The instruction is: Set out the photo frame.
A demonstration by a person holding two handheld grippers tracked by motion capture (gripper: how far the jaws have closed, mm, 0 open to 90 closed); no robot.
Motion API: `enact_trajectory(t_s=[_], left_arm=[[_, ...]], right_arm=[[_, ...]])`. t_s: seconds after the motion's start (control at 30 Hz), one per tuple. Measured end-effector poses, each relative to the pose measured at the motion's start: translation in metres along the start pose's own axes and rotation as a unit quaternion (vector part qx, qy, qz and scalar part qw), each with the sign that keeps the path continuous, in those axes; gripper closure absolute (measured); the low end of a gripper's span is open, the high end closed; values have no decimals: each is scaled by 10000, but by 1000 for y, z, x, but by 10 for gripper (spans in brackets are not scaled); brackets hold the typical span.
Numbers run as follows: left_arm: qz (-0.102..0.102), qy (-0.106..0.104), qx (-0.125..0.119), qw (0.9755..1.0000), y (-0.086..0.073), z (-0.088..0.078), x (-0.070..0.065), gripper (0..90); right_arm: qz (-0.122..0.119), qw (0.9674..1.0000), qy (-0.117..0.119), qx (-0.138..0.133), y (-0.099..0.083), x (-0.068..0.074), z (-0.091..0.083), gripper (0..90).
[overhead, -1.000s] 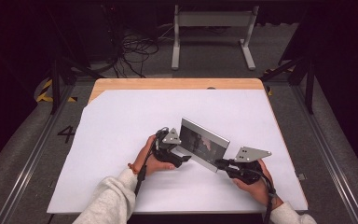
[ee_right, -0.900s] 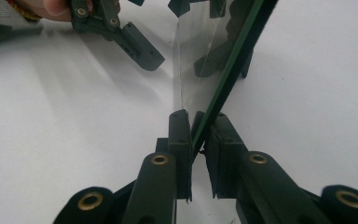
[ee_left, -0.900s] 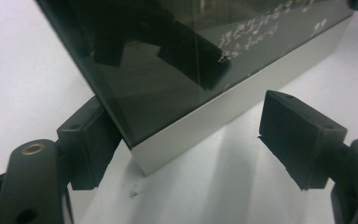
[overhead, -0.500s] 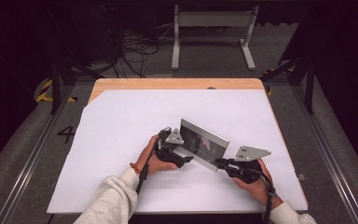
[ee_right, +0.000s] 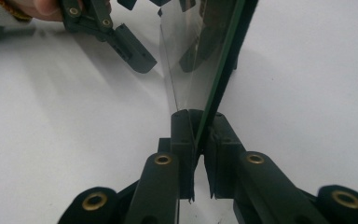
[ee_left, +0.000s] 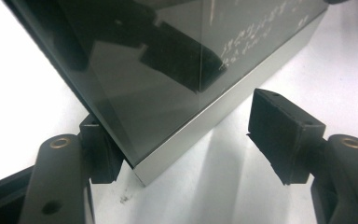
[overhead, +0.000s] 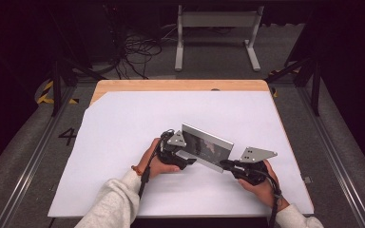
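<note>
A thin dark glossy panel (overhead: 206,146) with a silver edge stands tilted on its long edge on the white table (overhead: 123,123). My right gripper (overhead: 224,164) is shut on the panel's lower right end. In the right gripper view its pads (ee_right: 182,126) pinch the panel (ee_right: 214,60) edge-on, and the gripper (ee_right: 198,135) rests low over the table. My left gripper (overhead: 190,159) is at the panel's left end and open. In the left gripper view the panel's corner (ee_left: 168,70) sits between the jaws (ee_left: 186,144): one pad (ee_left: 100,149) lies behind it and the other pad (ee_left: 279,135) stands apart.
The white sheet covers a wooden tabletop (overhead: 180,85). Beyond the far edge stand a metal stand (overhead: 216,28) and loose cables (overhead: 133,47) on the floor. The person's sleeves (overhead: 114,204) come in from the bottom. The left gripper (ee_right: 126,44) also appears far off in the right gripper view.
</note>
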State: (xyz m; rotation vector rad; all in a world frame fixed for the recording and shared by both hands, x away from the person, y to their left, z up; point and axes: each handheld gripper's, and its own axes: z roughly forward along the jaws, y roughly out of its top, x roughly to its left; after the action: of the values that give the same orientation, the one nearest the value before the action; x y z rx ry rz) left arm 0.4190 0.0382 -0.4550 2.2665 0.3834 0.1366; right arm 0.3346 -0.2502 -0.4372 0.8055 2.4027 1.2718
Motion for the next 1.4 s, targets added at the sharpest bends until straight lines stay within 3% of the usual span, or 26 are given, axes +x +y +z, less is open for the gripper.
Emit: enact_trajectory(t_s=[0.23,0.47,1.0,1.4], left_arm=[[-113,20,-30,9999,-4,-7,3,452],[-11,11,103,9999,-8,-15,2,554],[145,219,396,9989,-15,-28,-12,594],[193,390,417,9982,-21,-33,-16,645]], right_arm=[[334,9993,147,-58,0,-10,3,810],[528,9983,239,-67,2,-15,7,792],[669,9974,257,-47,9,-19,16,748],[632,9978,172,-52,11,-17,19,733]])
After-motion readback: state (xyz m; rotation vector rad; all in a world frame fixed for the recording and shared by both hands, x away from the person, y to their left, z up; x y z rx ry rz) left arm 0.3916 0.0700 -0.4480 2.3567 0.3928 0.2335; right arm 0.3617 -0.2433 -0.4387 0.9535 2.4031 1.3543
